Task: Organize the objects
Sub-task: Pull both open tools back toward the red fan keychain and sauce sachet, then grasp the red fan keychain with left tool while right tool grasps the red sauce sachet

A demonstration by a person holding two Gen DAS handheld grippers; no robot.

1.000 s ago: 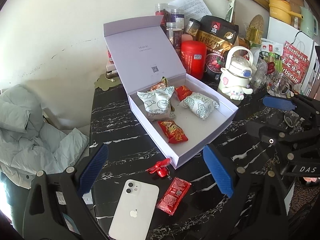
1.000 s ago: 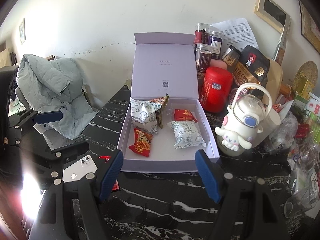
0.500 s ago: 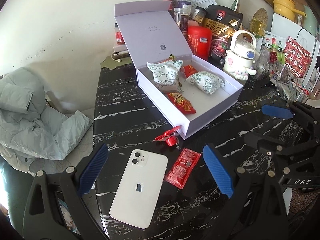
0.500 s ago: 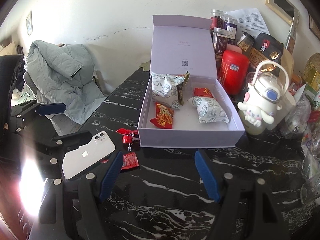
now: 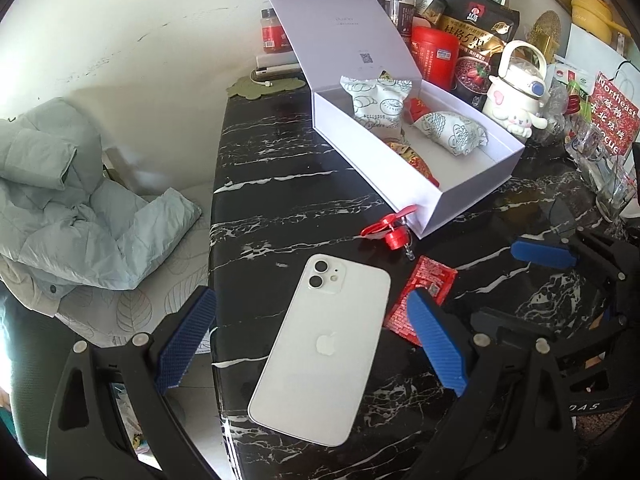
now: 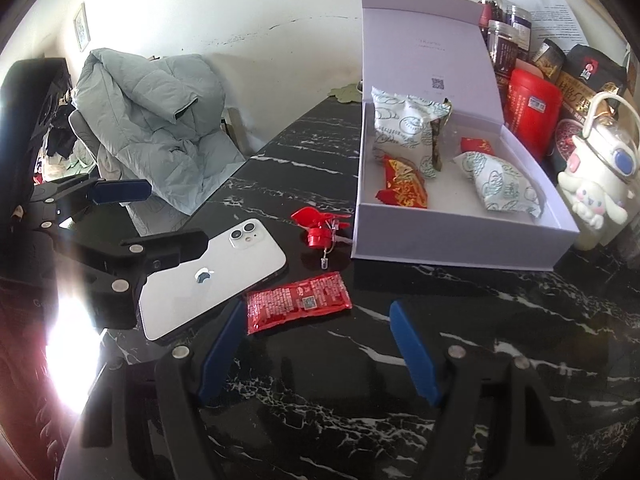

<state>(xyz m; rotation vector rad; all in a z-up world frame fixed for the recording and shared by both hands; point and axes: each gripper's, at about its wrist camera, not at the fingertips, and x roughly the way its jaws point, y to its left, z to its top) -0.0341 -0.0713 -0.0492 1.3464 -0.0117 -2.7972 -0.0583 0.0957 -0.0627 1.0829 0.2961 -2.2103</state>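
- Left gripper [image 5: 312,344], jaws apart, hangs over the phone [image 5: 326,346] at lower centre.
- Right gripper [image 6: 316,354], jaws apart, empty, sits just below the red packet [image 6: 298,302].
- Box [image 6: 452,242] lies open at upper right, snacks inside.

On the table [image 5: 280,184] the phone [image 5: 324,350] lies nearest, back up, with the flat sachet [image 5: 424,292] just to its right. Beyond both, the small clip [image 5: 390,230] sits touching the near corner of the open box [image 5: 468,204]. In the box lie four snack packets [image 6: 404,128]. Jars, tins and a kettle-shaped bottle [image 5: 516,88] crowd behind and right of the box. A jacket [image 5: 60,200] lies left, off the table.
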